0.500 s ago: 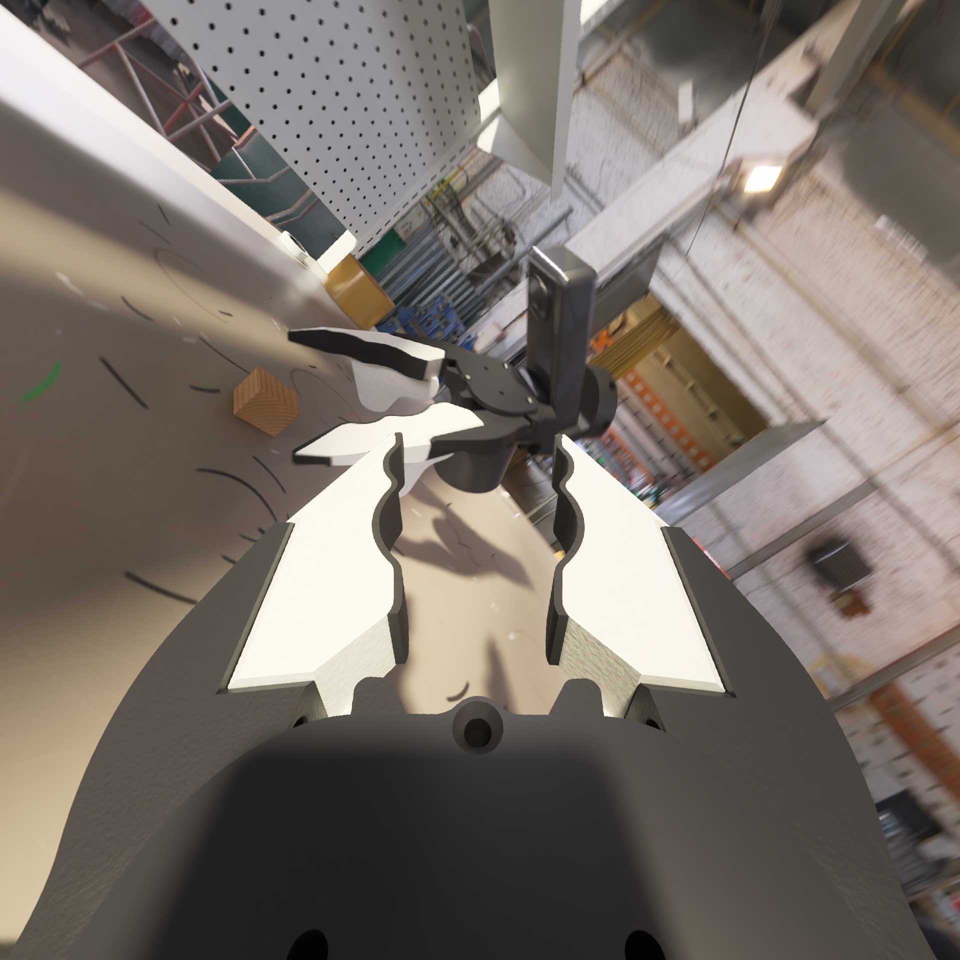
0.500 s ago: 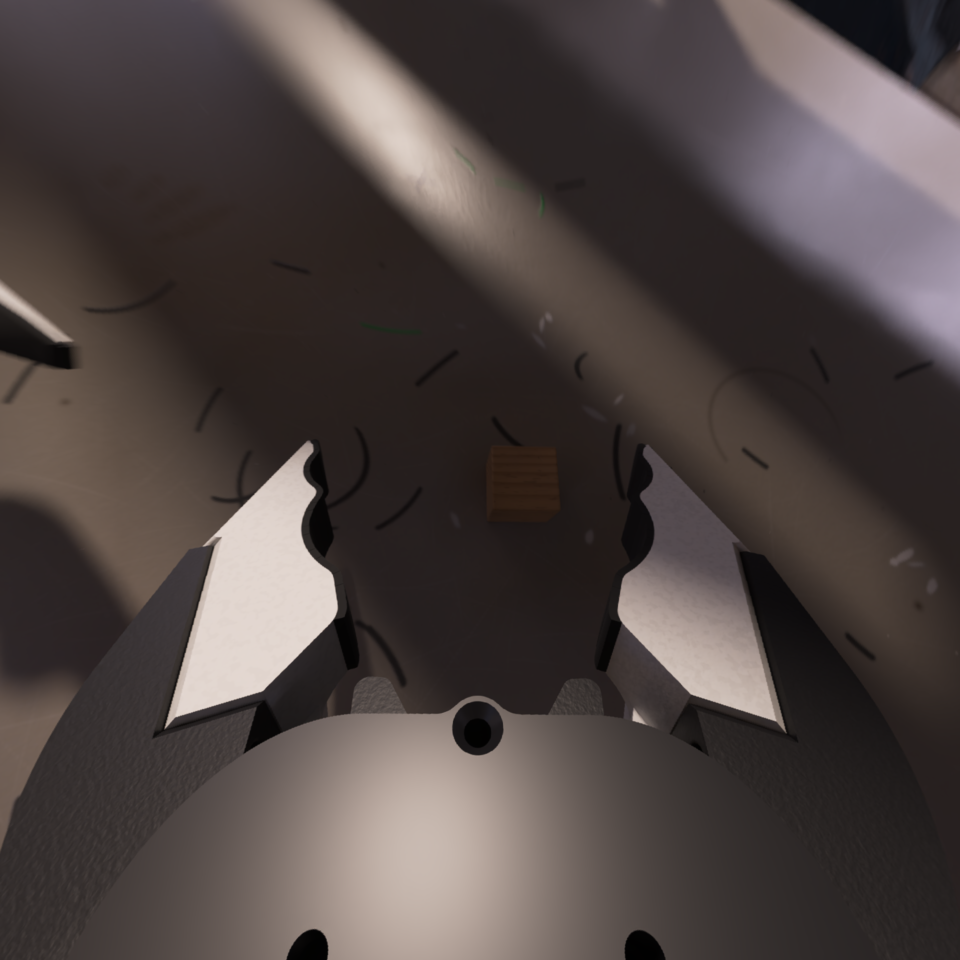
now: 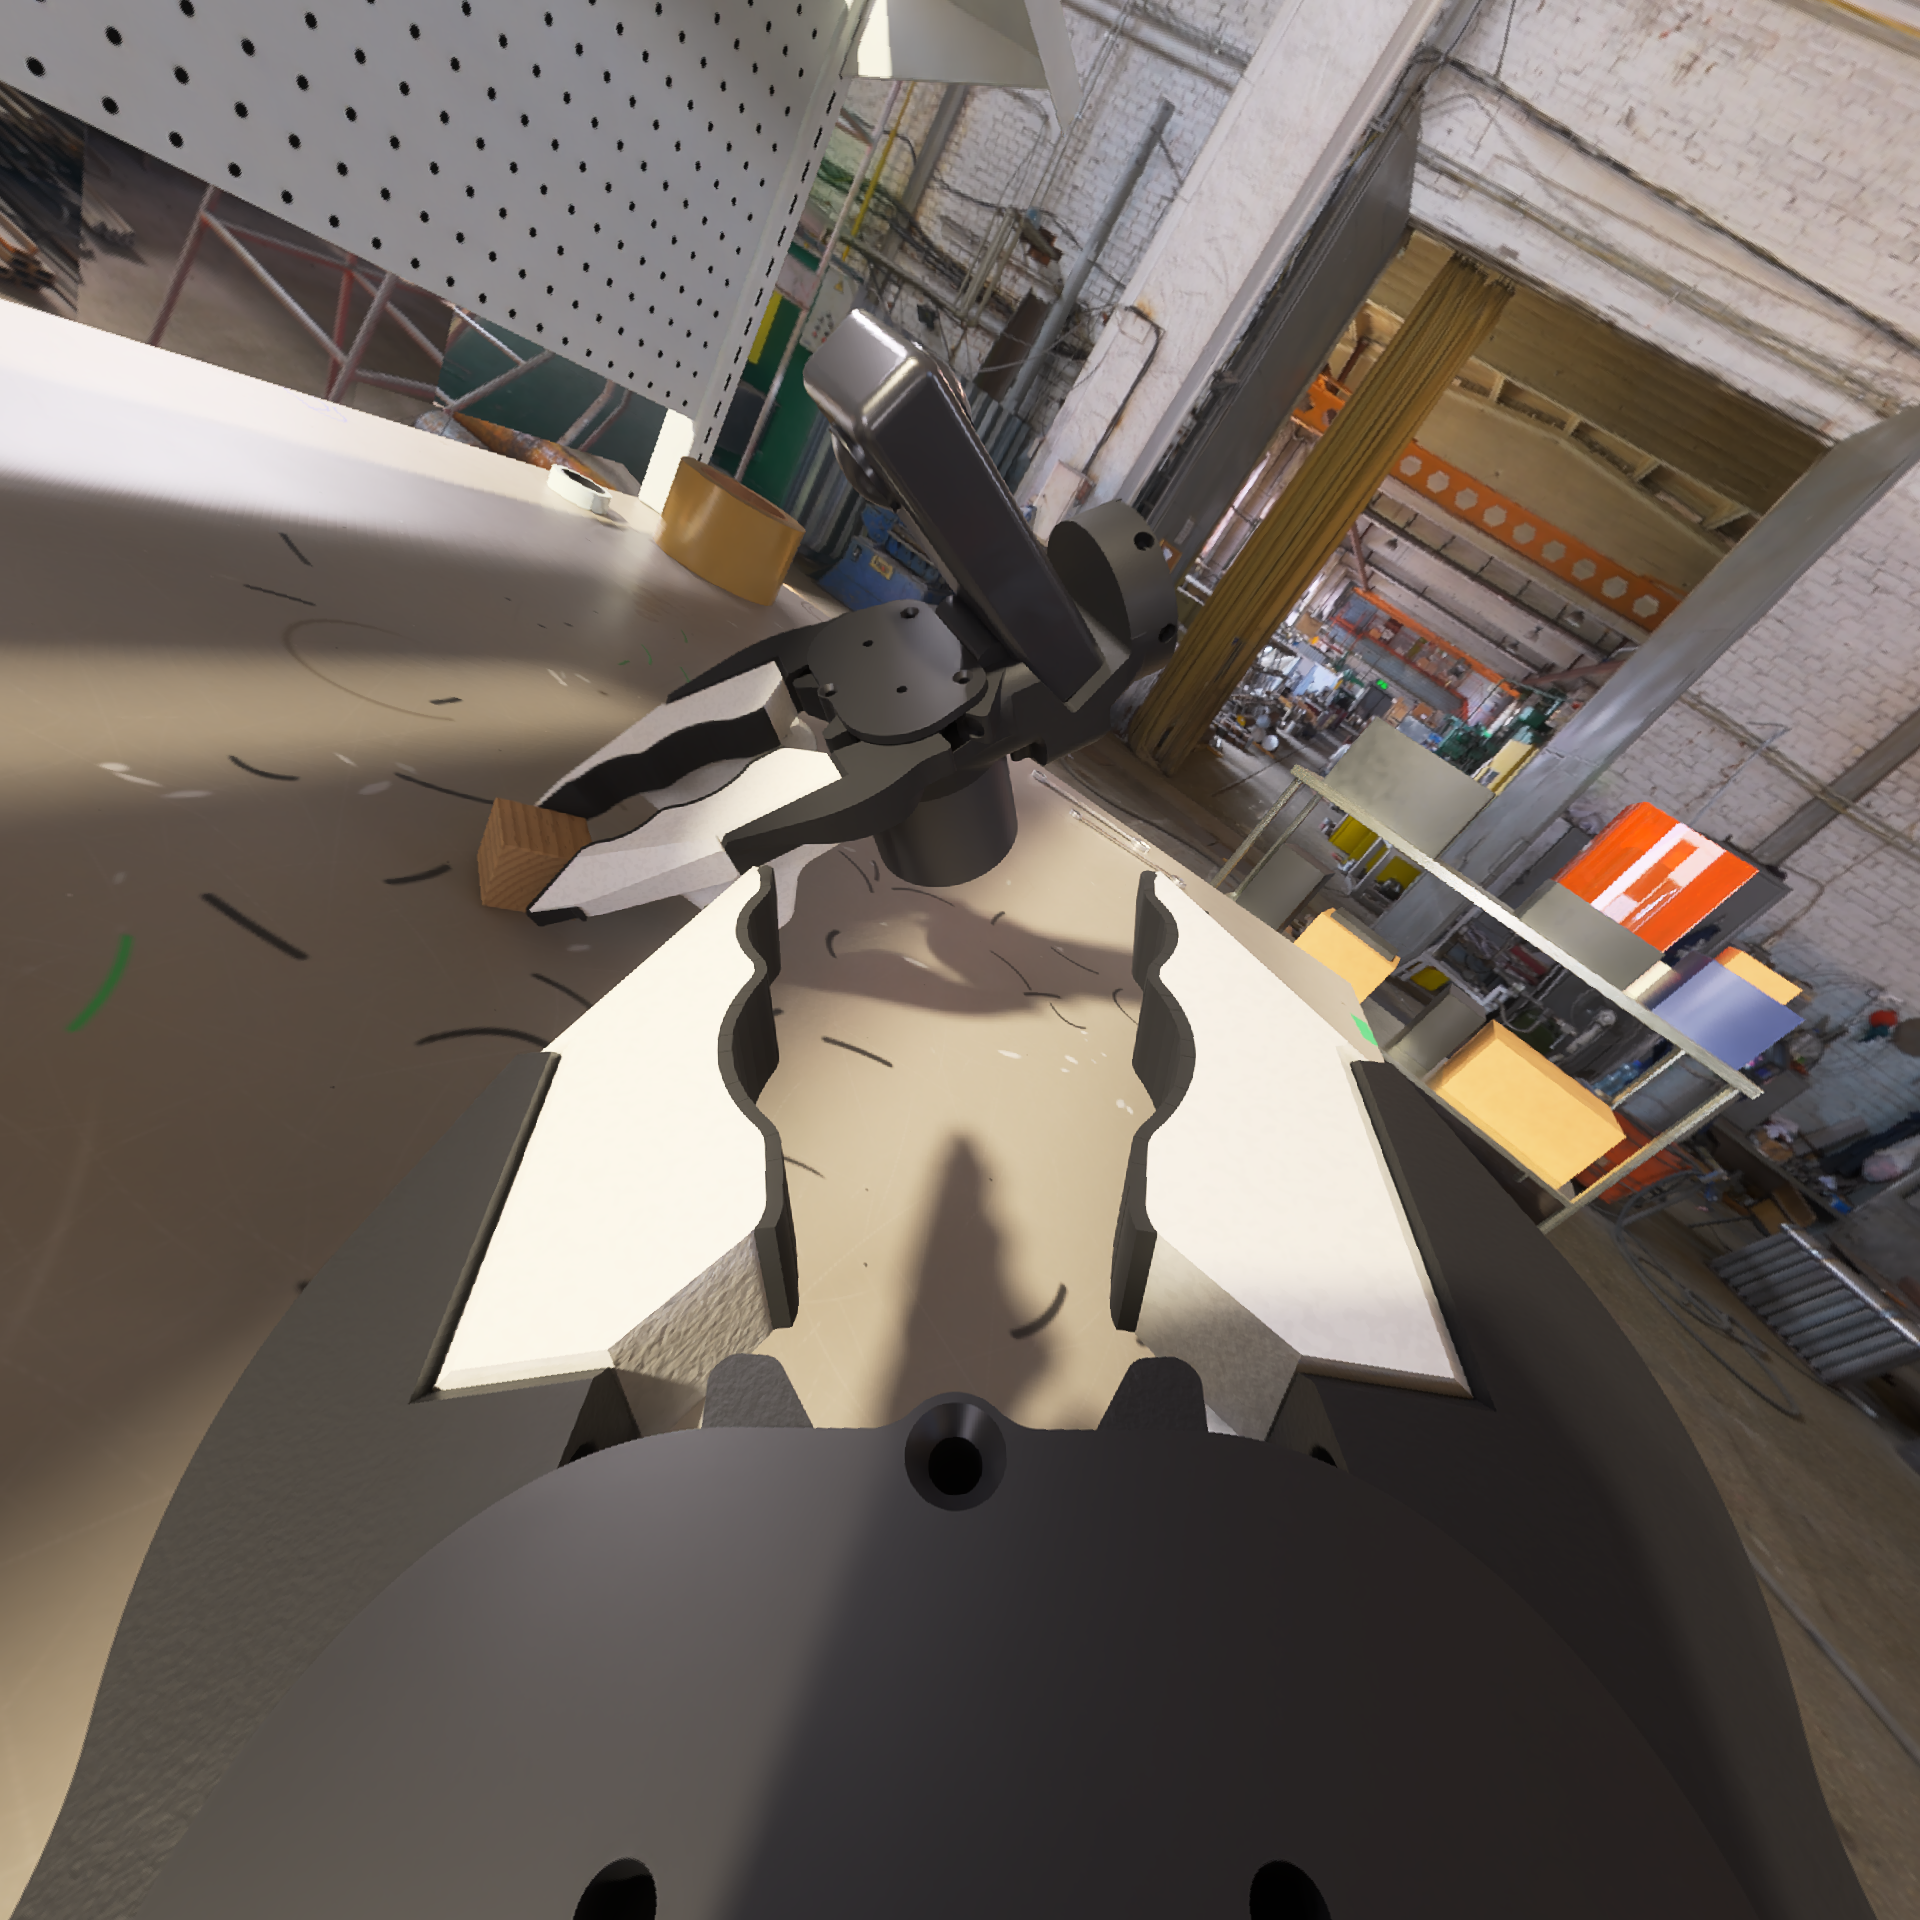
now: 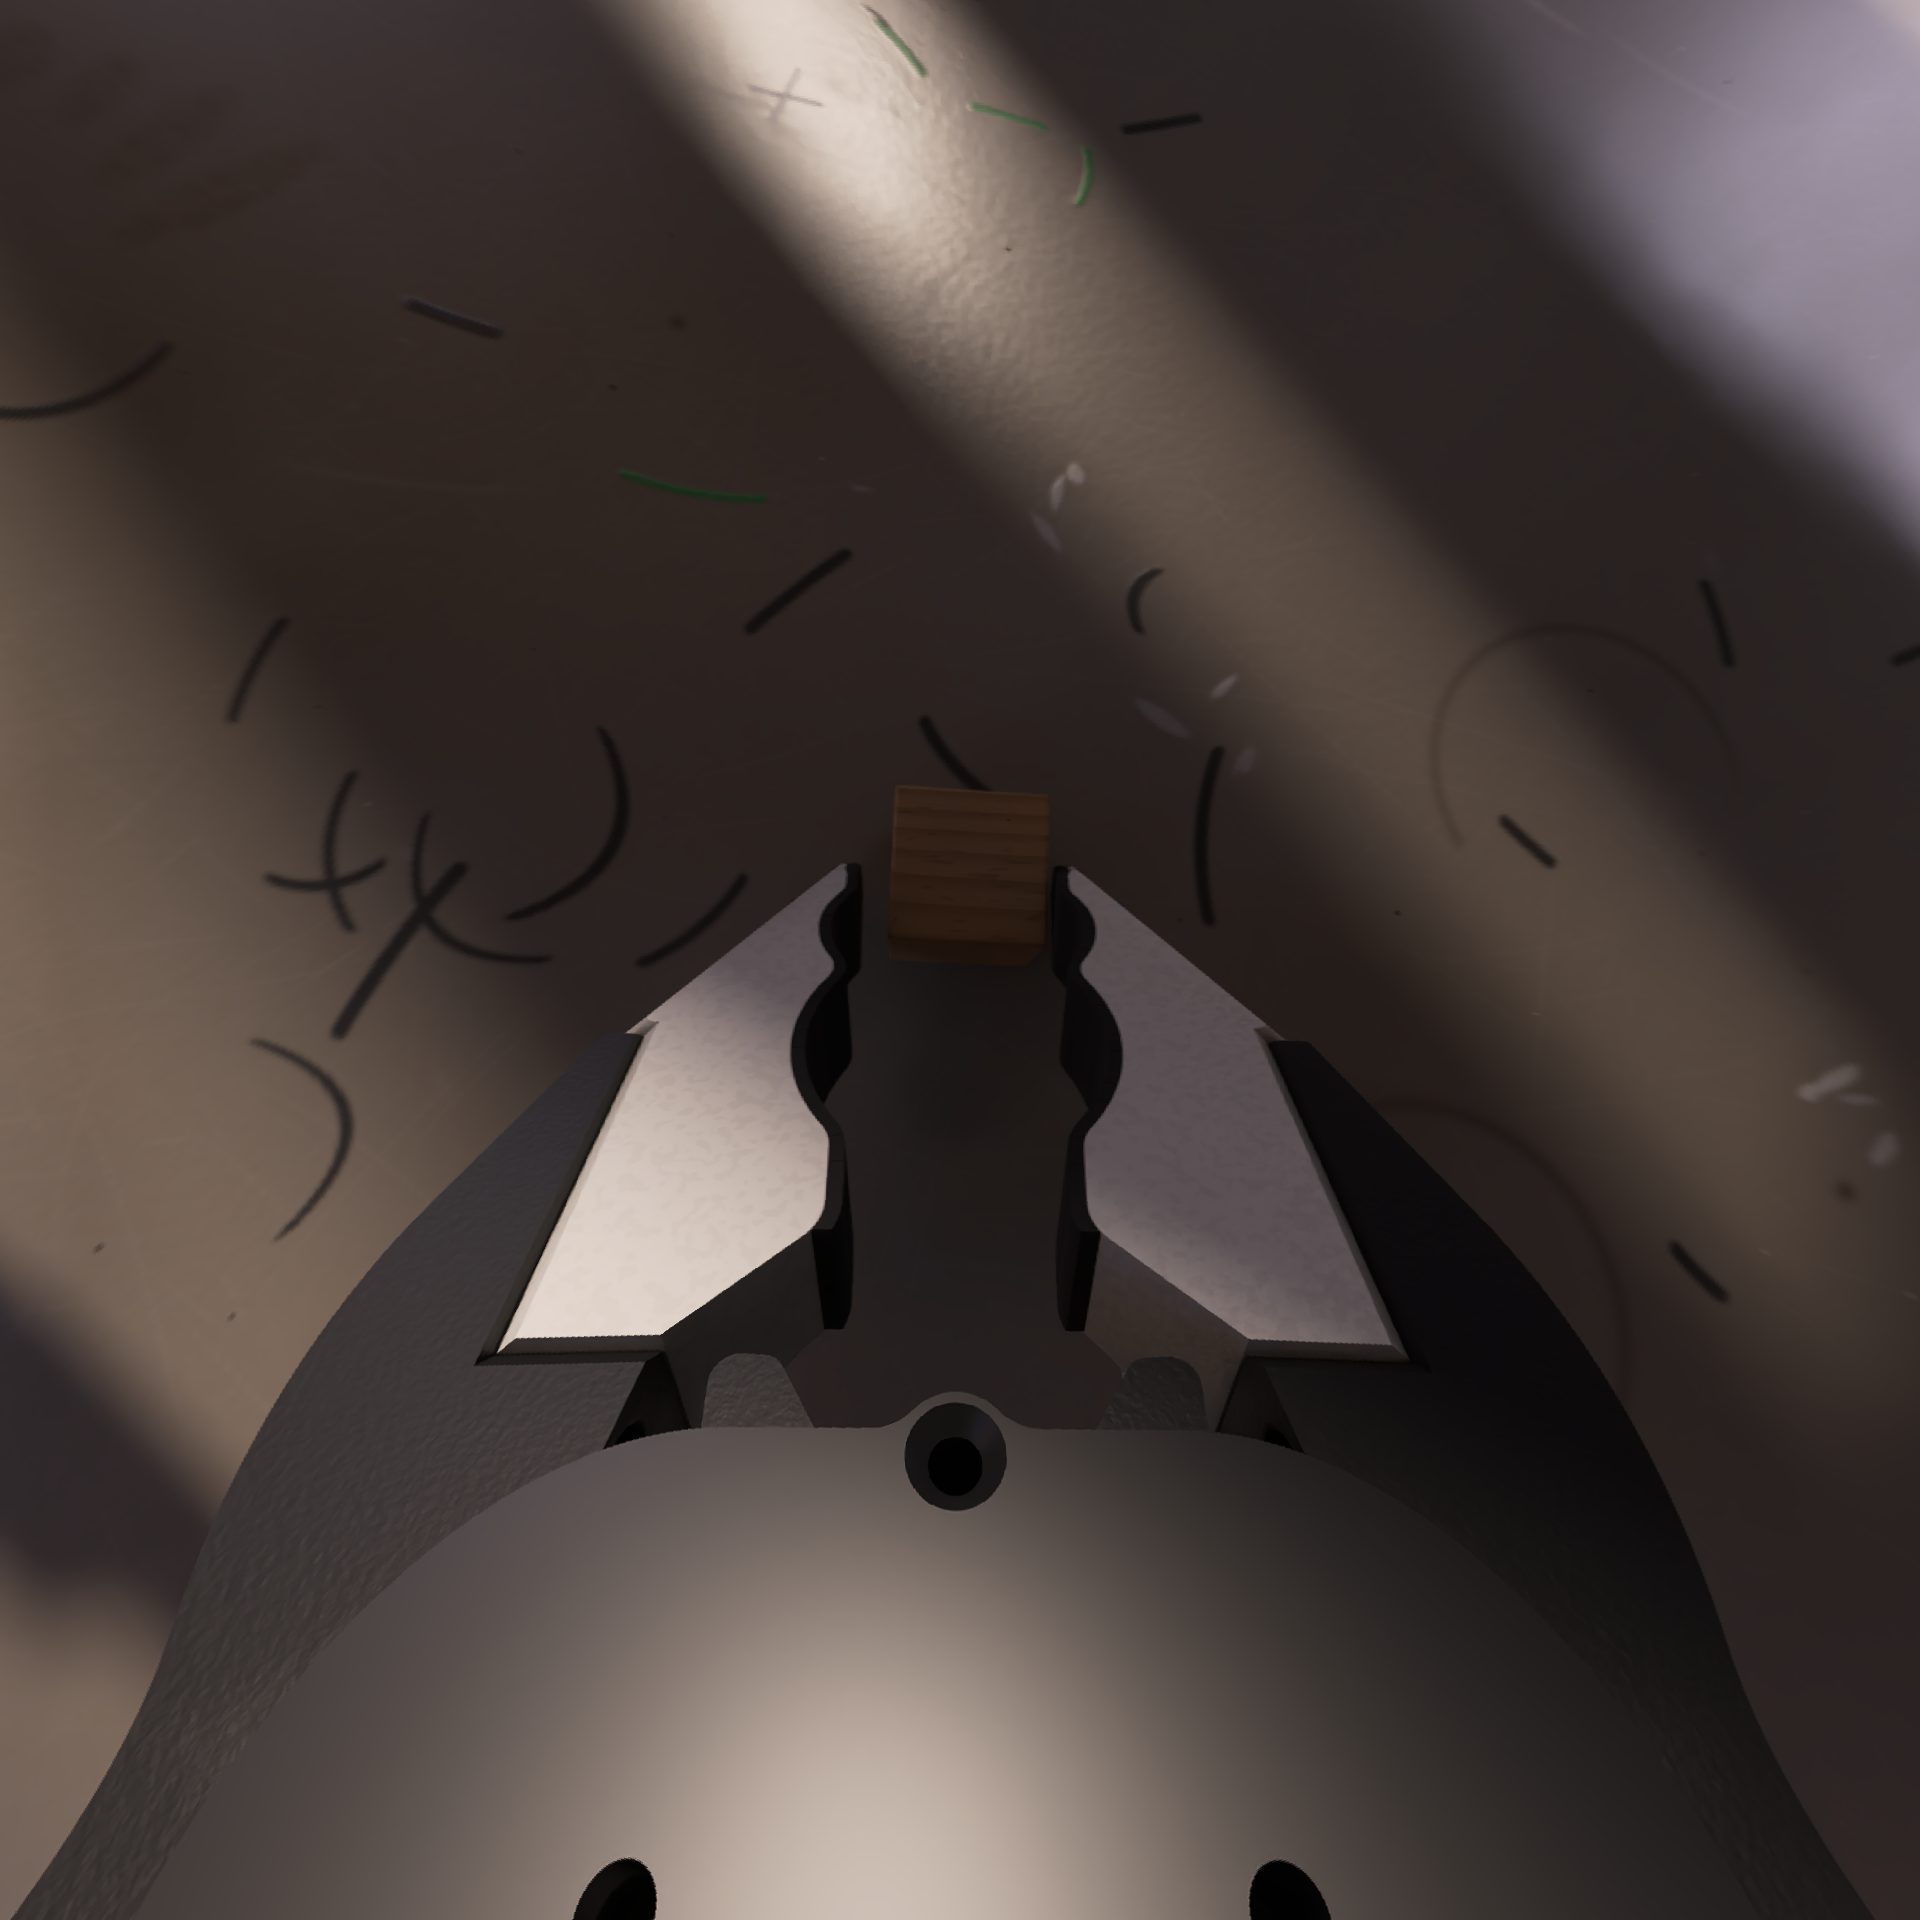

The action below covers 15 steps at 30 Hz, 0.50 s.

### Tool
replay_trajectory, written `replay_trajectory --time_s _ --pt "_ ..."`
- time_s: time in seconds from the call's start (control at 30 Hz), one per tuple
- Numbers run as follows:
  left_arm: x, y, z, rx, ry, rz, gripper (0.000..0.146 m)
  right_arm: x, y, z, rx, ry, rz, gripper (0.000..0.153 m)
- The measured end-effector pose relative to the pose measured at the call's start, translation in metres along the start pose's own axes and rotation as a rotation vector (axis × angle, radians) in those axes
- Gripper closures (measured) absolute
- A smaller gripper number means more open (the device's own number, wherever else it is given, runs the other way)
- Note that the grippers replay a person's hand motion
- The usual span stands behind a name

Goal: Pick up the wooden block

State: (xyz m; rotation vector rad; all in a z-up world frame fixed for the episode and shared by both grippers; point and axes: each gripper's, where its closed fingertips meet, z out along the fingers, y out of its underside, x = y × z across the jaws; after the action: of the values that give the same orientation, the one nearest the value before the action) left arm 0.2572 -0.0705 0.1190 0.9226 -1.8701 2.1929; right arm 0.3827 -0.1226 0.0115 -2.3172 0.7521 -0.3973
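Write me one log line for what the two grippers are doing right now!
right gripper: fingertips on both sides of small wooden block, grip unconfirmed | block: on scuffed beige table | left gripper: open, empty

No readable writing, label, brand, number or sign shows in either view. The table (image 3: 208, 644) carries only loose pen strokes, arcs and a small cross, black and green, which form no letters. The orange and white panel (image 3: 1652, 873) far off at the right shows blocky white shapes, too blurred to read. The roll of tape (image 3: 727, 530) is plain.
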Motion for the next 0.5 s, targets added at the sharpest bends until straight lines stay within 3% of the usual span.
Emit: replay_trajectory --time_s 0.1,0.2,0.33,0.4,0.5 --pt "0.001 -0.001 0.000 -0.003 -0.006 0.026 0.077 -0.003 0.002 -0.003 0.028 -0.044 0.038 0.122" --pt "0.003 -0.001 0.000 -0.008 -0.010 0.053 0.078 0.001 -0.001 -0.011 0.062 0.034 -0.004 0.118" --pt "0.002 0.005 0.002 -0.035 -0.002 0.055 0.078 0.010 -0.003 -0.014 0.046 0.154 0.024 0.076" --pt "0.002 0.008 0.003 -0.044 0.006 0.040 0.079 0.011 0.003 -0.006 -0.003 0.141 0.079 0.059" --pt "0.001 0.009 0.004 -0.044 0.012 0.023 0.079 0.010 0.006 0.002 -0.003 0.041 0.210 0.052"
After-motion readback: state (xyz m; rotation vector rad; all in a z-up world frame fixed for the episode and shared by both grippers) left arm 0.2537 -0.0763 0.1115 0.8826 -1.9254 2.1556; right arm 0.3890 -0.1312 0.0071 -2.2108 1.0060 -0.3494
